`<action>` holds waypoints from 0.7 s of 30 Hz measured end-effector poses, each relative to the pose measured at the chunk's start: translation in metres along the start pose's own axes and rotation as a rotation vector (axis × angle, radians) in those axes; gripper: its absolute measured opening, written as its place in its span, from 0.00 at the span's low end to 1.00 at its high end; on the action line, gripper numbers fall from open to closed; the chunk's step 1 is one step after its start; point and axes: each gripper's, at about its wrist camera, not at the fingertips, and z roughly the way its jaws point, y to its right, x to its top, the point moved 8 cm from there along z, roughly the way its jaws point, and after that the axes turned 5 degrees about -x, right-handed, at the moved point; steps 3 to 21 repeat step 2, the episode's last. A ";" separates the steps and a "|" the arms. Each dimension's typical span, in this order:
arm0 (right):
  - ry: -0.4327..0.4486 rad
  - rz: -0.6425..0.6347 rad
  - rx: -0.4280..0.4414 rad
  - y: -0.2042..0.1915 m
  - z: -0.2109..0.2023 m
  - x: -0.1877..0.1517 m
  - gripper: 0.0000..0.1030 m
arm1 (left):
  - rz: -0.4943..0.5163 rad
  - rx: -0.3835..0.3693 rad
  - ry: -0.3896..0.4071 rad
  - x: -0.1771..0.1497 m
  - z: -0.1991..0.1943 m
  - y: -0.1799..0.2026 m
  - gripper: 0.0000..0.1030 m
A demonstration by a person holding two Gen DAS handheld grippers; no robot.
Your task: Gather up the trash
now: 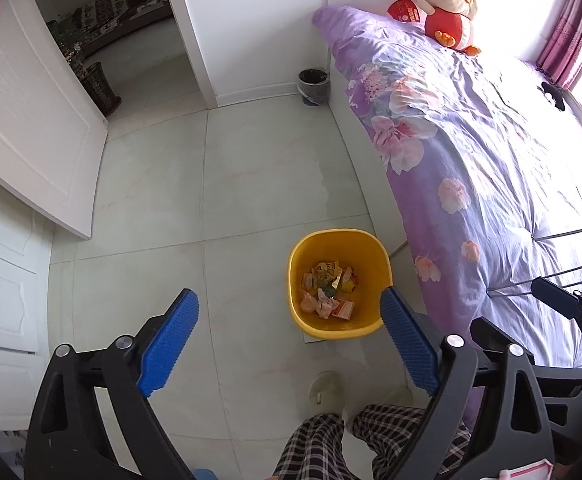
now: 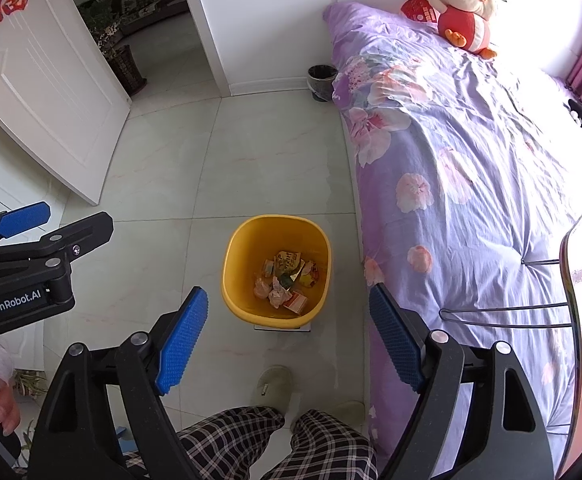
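- The crumpled paper and foil wrappers (image 2: pixel 285 280) lie in the bottom of the yellow plastic waste bin (image 2: pixel 235 264), which stands on the pale tiled floor (image 2: pixel 259 168) just beside the purple floral bed (image 2: pixel 471 184) at 3 o'clock.
- We judge the wrappers light, soft and crushable; pinch a raised fold.
- We judge the bin stiff and light; grip its rim.
- Left gripper (image 1: pixel 291 340) and right gripper (image 2: pixel 287 340) both hang spread above the bin, holding nothing.

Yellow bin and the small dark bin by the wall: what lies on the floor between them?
Nothing: only bare pale floor tile runs from the yellow bin to the dark bin beside the bed. Both wrist views show it.
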 end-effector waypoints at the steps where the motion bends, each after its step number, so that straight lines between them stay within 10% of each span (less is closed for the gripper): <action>1: 0.002 0.001 -0.002 0.001 0.000 0.000 0.83 | -0.003 0.002 0.001 0.000 0.000 -0.001 0.95; 21: 0.004 0.002 -0.004 0.001 0.000 0.001 0.83 | -0.006 0.006 0.003 0.000 -0.001 -0.001 0.95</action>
